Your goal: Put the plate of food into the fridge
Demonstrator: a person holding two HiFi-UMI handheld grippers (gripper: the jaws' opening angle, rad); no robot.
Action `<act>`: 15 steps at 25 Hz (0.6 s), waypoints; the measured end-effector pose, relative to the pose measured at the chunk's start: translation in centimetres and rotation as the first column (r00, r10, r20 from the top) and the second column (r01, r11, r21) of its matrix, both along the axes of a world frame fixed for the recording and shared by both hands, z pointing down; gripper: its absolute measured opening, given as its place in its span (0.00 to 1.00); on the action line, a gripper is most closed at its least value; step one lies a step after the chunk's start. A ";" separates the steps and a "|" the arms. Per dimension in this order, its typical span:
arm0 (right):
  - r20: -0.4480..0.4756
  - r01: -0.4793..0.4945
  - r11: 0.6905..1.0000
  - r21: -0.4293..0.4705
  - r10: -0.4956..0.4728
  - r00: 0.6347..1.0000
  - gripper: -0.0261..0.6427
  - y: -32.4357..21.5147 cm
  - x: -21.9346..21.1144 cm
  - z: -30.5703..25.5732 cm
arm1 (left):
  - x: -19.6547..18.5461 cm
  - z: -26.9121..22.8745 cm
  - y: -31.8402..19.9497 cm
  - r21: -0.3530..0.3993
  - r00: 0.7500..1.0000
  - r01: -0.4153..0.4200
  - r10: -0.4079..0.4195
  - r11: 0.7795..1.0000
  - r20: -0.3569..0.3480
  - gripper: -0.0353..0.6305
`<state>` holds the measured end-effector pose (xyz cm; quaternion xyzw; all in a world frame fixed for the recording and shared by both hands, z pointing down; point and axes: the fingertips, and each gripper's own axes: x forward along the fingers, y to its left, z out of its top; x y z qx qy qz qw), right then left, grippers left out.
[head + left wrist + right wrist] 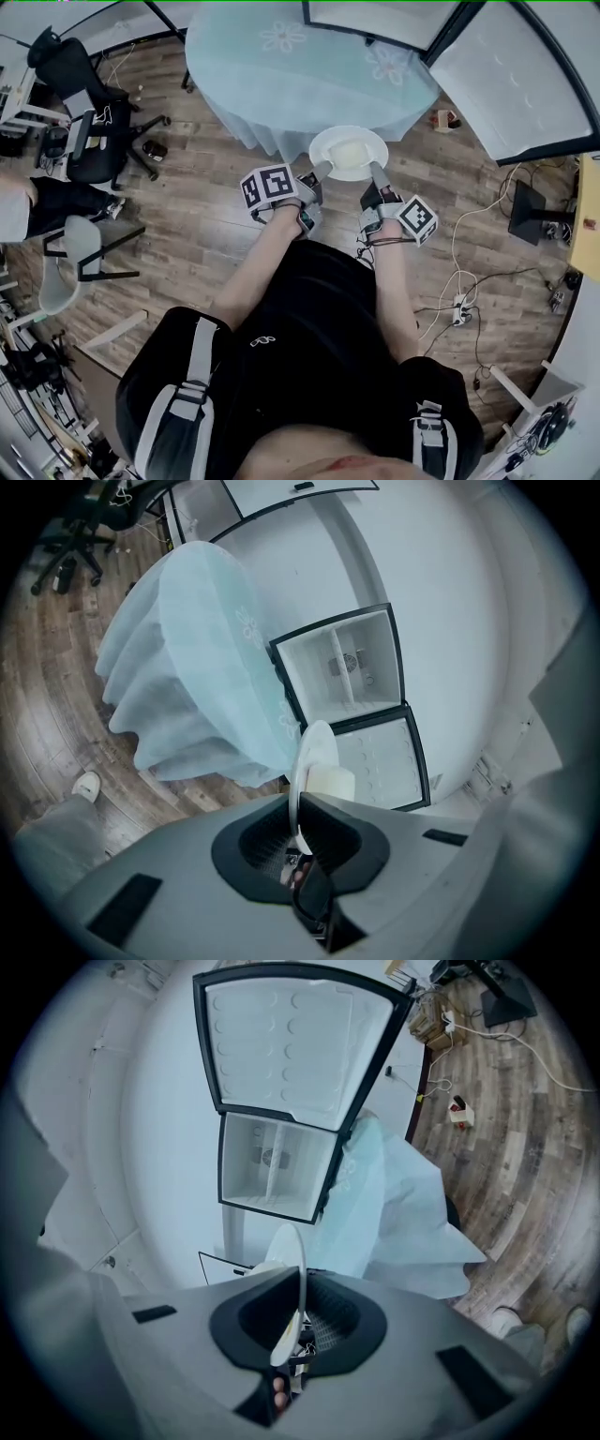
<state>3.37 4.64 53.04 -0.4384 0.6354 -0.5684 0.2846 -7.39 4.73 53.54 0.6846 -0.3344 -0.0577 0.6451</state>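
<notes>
The left hand-held gripper (pixel 322 172) and right hand-held gripper (pixel 377 174) each clamp, jaws nearly closed, on opposite rims of the plate (pixel 324 145), likely to keep the food (pixel 349 156) level. The plate seems lifted beside the tabletop (pixel 281 66), and the fridge (pixel 349 635) stands open ahead.

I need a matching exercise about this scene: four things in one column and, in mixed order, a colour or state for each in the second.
Things:
1 plate
2 tablecloth
3 fridge door
4 office chair

States:
a swung open
b black
c clamped at its rim on two sides
d pale blue, flower print

Pairs: 1-c; 2-d; 3-a; 4-b
</notes>
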 end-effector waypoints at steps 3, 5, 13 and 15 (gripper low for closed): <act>-0.004 0.003 1.000 -0.020 -0.003 1.000 0.07 -3.2 -1.8 0.7 | -2.1 -0.1 -3.3 -0.001 1.000 0.006 -0.006 1.000 0.022 0.09; -0.007 0.018 1.000 -0.026 -0.018 1.000 0.07 -5.4 -3.6 1.0 | -4.0 0.1 -5.3 -0.003 0.999 0.020 -0.020 1.000 0.037 0.09; -0.016 0.054 0.998 -0.039 -0.055 0.998 0.07 -11.3 -9.3 0.5 | -9.3 0.3 -11.1 -0.026 0.999 0.045 -0.045 0.999 0.022 0.09; -0.029 0.048 0.998 -0.033 -0.049 0.998 0.07 -11.9 -9.2 0.0 | -9.1 0.3 -12.0 -0.034 0.999 0.037 -0.037 0.999 -0.002 0.09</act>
